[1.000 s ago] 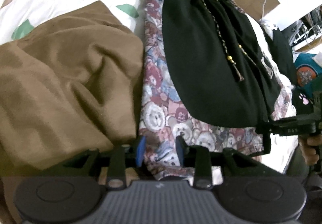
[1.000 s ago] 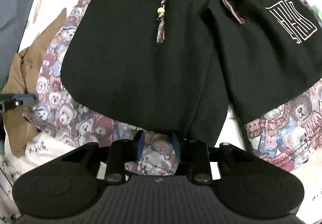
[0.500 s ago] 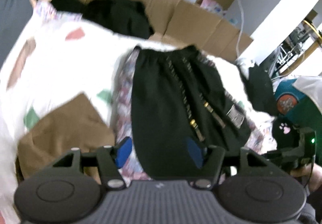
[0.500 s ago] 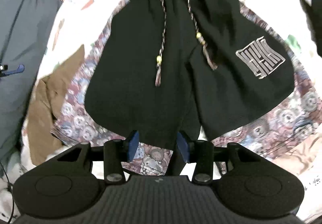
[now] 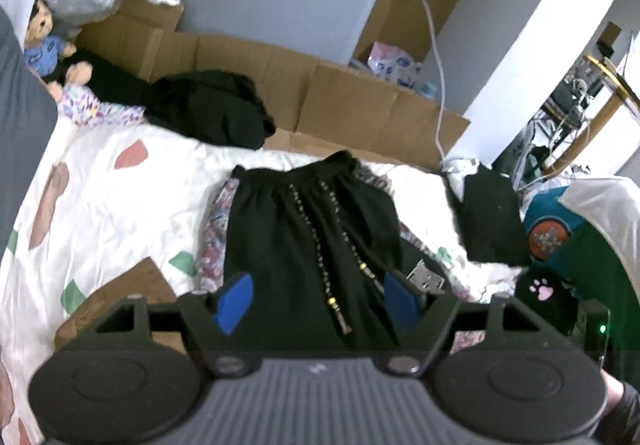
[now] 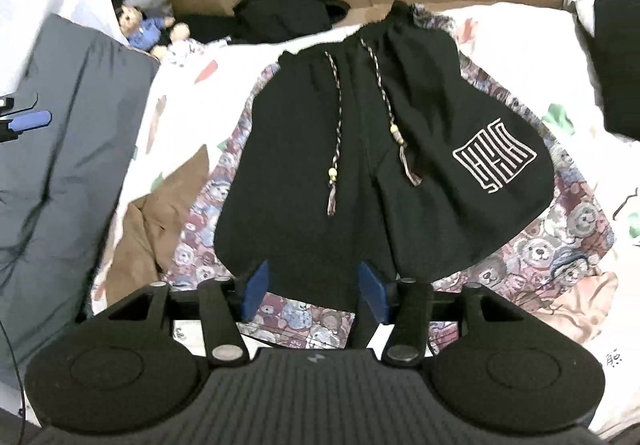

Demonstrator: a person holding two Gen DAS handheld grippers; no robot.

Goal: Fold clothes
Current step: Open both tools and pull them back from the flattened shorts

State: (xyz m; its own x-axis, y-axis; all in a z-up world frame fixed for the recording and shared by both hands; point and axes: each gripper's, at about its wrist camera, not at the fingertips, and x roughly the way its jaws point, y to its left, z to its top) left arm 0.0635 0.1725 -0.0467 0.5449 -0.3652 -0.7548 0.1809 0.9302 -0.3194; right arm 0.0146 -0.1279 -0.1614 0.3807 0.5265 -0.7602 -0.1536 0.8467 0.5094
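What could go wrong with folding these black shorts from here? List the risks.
1. The shorts lie on a bear-print cloth; a low pinch at the hem could catch both layers.
2. The two beaded cords lie loose on the front and could bunch inside a fold.
3. Both tools, left and right, are opening with nothing between the pads, so each must regrip.

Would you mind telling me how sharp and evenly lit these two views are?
Left wrist view: soft with motion blur, black shorts smeared, strong fisheye bending of the white wall. Right wrist view: crisper at the shorts' white logo, blurred toward the grey cushion.
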